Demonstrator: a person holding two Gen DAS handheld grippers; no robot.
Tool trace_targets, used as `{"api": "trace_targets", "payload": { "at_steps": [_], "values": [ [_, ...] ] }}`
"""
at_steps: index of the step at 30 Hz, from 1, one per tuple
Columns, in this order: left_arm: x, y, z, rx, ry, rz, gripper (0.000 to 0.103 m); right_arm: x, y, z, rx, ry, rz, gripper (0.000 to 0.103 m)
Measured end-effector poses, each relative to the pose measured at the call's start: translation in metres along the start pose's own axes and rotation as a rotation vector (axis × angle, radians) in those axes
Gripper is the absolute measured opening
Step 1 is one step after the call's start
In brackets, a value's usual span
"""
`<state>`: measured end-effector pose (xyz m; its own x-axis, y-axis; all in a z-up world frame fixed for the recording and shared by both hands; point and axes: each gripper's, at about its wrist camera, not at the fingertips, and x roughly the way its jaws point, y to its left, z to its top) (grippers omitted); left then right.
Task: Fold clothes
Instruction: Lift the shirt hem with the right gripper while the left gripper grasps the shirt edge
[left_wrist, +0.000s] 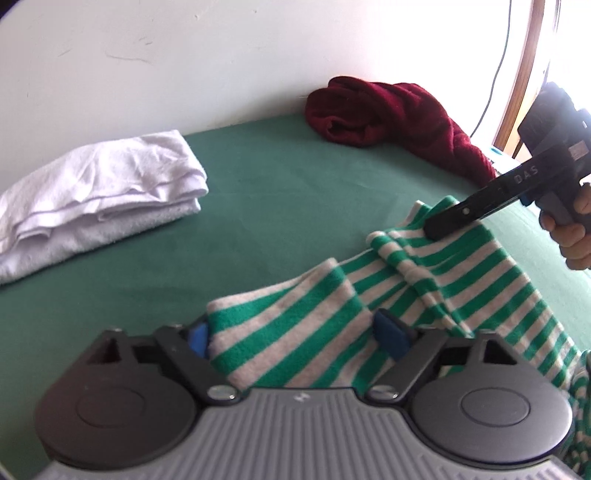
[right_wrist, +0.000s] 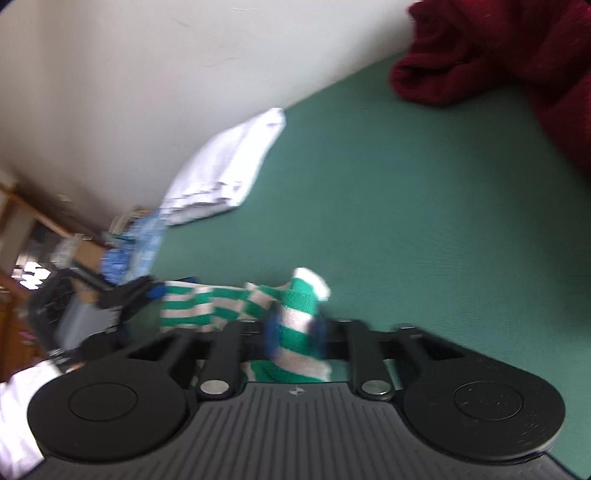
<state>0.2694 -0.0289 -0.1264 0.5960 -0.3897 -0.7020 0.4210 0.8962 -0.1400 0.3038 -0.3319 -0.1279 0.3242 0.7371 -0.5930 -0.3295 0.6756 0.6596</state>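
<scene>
A green-and-white striped garment (left_wrist: 443, 280) hangs stretched between both grippers above the green surface (left_wrist: 277, 192). My left gripper (left_wrist: 295, 332) is shut on a thick fold of it, with its blue pads (left_wrist: 391, 334) pressing either side. In the left wrist view, my right gripper (left_wrist: 443, 221) pinches the far upper edge, held by a hand (left_wrist: 572, 240). The right wrist view is blurred. There my right gripper (right_wrist: 295, 328) clamps a bunched striped edge (right_wrist: 299, 314), the striped garment (right_wrist: 207, 306) runs left, and my left gripper (right_wrist: 147, 291) holds its other end.
A folded white towel (left_wrist: 99, 184) (right_wrist: 229, 166) lies at the back left near the wall. A crumpled dark red garment (left_wrist: 388, 114) (right_wrist: 517, 55) sits at the back right. Blue patterned cloth (right_wrist: 136, 247) and room clutter lie beyond the surface's left edge.
</scene>
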Motion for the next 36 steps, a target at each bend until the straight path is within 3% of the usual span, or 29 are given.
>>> {"api": "trace_targets", "payload": {
  "at_steps": [2,6,10,21,28,36],
  "values": [
    [-0.003,-0.006,0.0,0.031,-0.003,0.007,0.051,0.0,0.003,0.001,-0.007,0.005,-0.03,0.012],
    [-0.008,-0.02,-0.001,0.121,-0.014,0.049,0.043,-0.004,0.014,0.002,-0.058,0.007,-0.036,0.013],
    [-0.017,-0.019,0.004,0.128,-0.028,0.072,0.015,-0.012,0.025,0.005,-0.108,-0.006,0.009,0.012],
    [-0.061,-0.042,-0.003,0.214,-0.1,0.128,0.013,-0.042,0.064,0.0,-0.272,-0.016,0.058,0.012],
    [-0.095,-0.064,-0.019,0.282,-0.119,0.125,0.013,-0.056,0.083,-0.013,-0.372,0.035,0.051,0.011],
    [-0.117,-0.091,-0.055,0.318,-0.076,0.142,0.013,-0.065,0.101,-0.053,-0.453,0.103,0.015,0.011]
  ]
}}
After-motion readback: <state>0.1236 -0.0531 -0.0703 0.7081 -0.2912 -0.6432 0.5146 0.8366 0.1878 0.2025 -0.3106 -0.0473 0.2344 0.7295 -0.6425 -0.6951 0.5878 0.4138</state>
